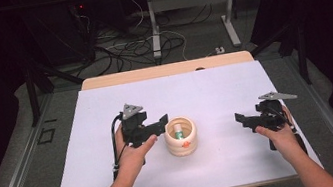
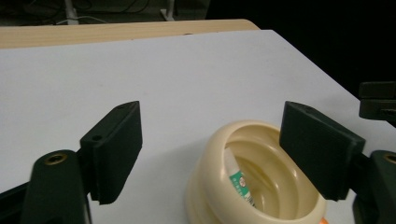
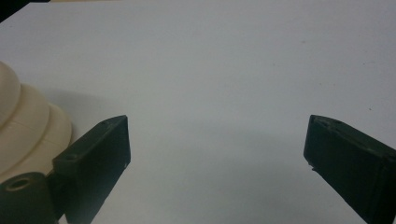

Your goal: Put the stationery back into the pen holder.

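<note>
In the high view a cream ribbed cup [image 1: 181,135] stands on the white tabletop [image 1: 214,91] at centre frame, with a small green-and-white tube [image 1: 179,134] leaning inside it. The left hand-held gripper [image 1: 162,120] sits just left of the cup's rim, jaws apart and holding nothing. The right hand-held gripper [image 1: 240,118], at right of centre, is well apart from the cup, jaws wide and empty.

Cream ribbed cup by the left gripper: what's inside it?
A small white tube with a green label leans inside the cream ribbed cup. Its lower end and the cup's bottom are hidden by the rim.
</note>
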`<state>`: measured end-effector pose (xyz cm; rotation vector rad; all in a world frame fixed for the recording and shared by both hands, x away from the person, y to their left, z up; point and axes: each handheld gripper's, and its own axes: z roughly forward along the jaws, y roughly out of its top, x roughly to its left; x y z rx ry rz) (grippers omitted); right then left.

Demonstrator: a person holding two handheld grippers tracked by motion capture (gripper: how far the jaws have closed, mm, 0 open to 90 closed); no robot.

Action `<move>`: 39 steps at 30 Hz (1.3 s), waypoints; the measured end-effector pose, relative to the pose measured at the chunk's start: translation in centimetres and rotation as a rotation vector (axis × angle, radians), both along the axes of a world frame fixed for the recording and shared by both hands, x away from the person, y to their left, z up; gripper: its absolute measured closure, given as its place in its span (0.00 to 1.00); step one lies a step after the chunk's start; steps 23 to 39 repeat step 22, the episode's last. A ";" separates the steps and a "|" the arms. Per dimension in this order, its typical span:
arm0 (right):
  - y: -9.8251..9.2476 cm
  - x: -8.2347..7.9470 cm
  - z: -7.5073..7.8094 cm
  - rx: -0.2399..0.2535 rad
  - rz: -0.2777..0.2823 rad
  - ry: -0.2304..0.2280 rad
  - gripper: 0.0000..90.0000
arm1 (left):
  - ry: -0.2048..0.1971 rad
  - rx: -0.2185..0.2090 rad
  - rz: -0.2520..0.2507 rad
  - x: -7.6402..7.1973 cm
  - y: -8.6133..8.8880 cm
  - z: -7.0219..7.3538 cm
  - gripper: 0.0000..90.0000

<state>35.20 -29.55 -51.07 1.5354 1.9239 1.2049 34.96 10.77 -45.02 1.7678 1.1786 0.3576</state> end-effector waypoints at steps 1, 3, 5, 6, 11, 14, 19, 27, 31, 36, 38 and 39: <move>0.0 0.0 0.0 0.000 0.000 0.001 0.07 | 0.000 -0.004 0.011 0.1 0.4 0.0 0.22; 0.1 0.0 0.0 0.001 0.001 0.005 0.07 | 0.001 0.002 0.025 0.2 1.3 0.1 0.22; 0.2 -0.1 0.1 0.008 -0.002 0.001 0.07 | 0.009 0.000 0.041 0.4 2.3 0.1 0.22; 0.1 -0.1 0.1 0.009 0.001 0.002 0.07 | 0.008 -0.012 0.051 0.4 2.8 0.1 0.22; 0.1 -0.1 0.0 0.010 0.003 0.001 0.07 | 0.020 -0.050 0.069 0.5 5.1 0.0 0.21; 0.2 -0.1 0.0 0.010 0.000 0.001 0.07 | 0.034 -0.085 0.102 0.4 6.2 -0.1 0.21; 0.2 -0.1 0.1 0.011 0.002 0.003 0.07 | 0.009 -0.057 0.122 0.3 8.0 -0.4 0.20; 0.1 -0.1 0.0 0.009 0.003 0.001 0.07 | -0.006 -0.044 0.138 0.2 8.8 -0.8 0.20; 0.1 -0.1 0.0 0.009 0.003 0.001 0.07 | -0.006 -0.044 0.138 0.2 8.8 -0.8 0.20; 0.1 -0.1 0.0 0.009 0.003 0.001 0.07 | -0.006 -0.044 0.138 0.2 8.8 -0.8 0.20; 0.1 -0.1 0.0 0.009 0.003 0.001 0.07 | -0.006 -0.044 0.138 0.2 8.8 -0.8 0.20; 0.1 -0.1 0.0 0.009 0.003 0.001 0.07 | -0.006 -0.044 0.138 0.2 8.8 -0.8 0.20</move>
